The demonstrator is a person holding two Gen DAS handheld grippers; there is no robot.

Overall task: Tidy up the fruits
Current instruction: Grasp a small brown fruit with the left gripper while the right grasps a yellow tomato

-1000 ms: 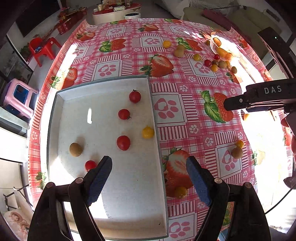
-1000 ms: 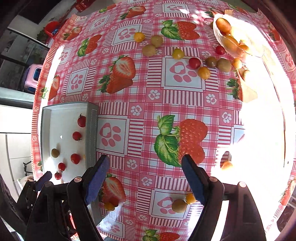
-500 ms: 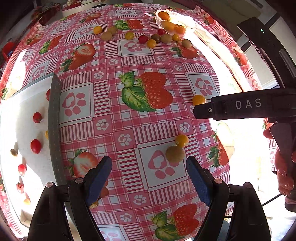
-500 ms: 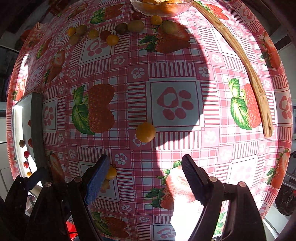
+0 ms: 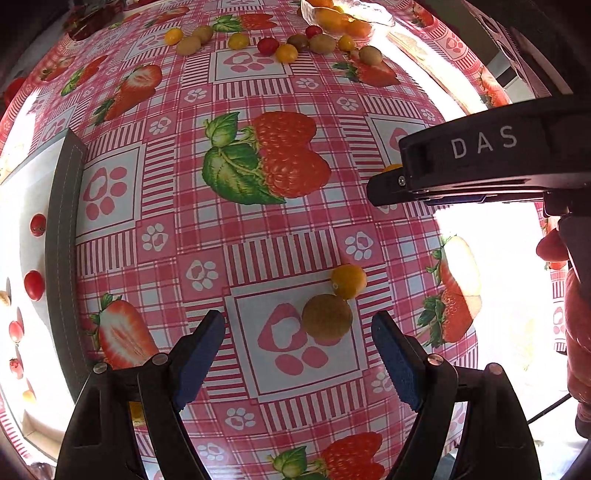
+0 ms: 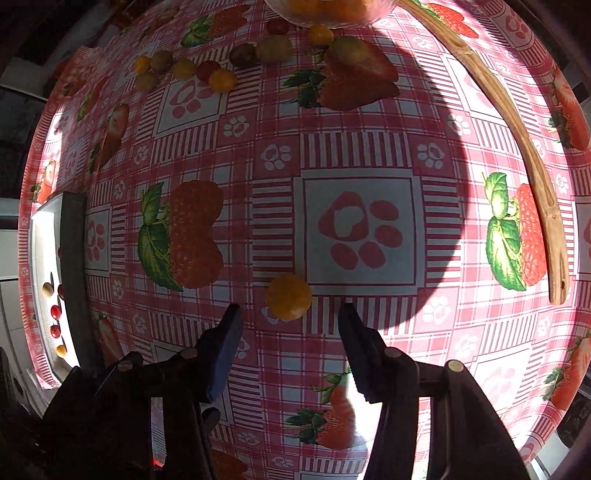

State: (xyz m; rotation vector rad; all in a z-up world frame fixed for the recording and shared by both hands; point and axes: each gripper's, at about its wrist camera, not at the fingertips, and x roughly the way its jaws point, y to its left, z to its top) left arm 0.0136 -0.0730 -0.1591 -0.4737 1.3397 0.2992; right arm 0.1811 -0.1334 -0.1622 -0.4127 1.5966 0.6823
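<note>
1. We see a brown-green fruit [image 5: 327,317] on the strawberry-print tablecloth [image 5: 258,229], touching a yellow tomato [image 5: 348,280] just beyond it.
2. Our left gripper [image 5: 297,328] hangs over that pair, jaws spread wide and empty, the brown-green fruit lying between the fingertips.
3. Our right gripper [image 6: 290,317] is likewise parted with nothing held; an orange-yellow tomato [image 6: 289,296] sits just ahead, between its tips.
4. At the left, the grey-rimmed tray [image 5: 62,258] holds several red tomatoes [image 5: 34,285].
5. Far across the cloth, loose fruits [image 5: 266,46] lie beside a glass bowl [image 5: 343,18].
6. A wooden utensil [image 6: 517,129] lies at the right.
</note>
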